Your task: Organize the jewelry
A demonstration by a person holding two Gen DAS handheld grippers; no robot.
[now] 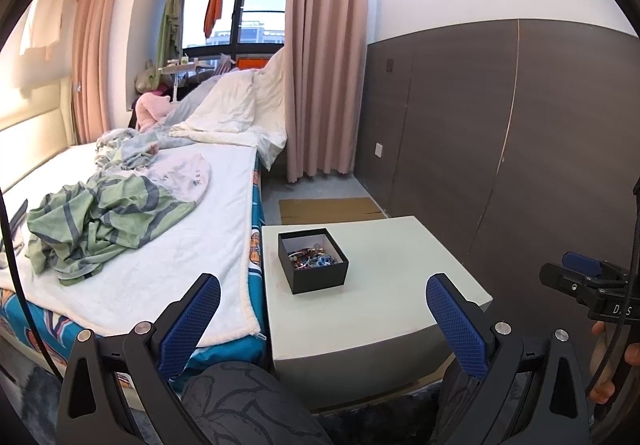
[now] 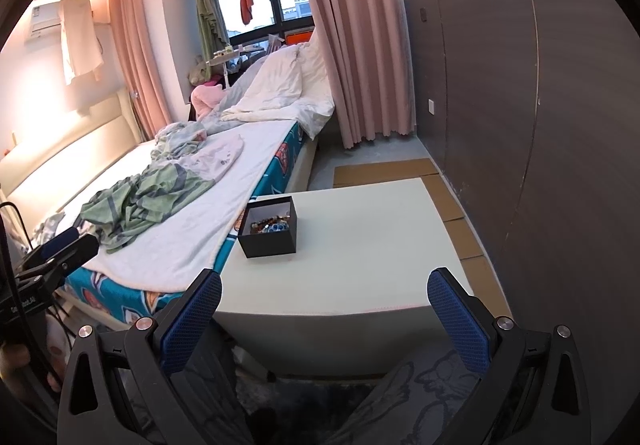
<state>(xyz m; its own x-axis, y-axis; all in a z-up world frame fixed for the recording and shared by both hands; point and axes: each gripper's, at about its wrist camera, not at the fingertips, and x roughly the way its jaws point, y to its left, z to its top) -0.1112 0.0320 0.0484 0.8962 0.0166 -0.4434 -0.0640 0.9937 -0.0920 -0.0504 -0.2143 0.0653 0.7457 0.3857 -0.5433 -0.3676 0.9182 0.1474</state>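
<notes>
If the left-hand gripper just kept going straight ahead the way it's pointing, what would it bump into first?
Probably the black jewelry box on the white table. The left gripper, jaws open and empty, points over the table's near edge toward it. Depth is hard to judge, so it might skim the tabletop first.

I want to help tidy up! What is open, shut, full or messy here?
Box: open, no lid, jewelry piled inside.
Left gripper: jaws open, holding nothing.
Right gripper: jaws open, holding nothing.
Curtain: drawn partly aside.
Green blanket: crumpled on bed.
</notes>
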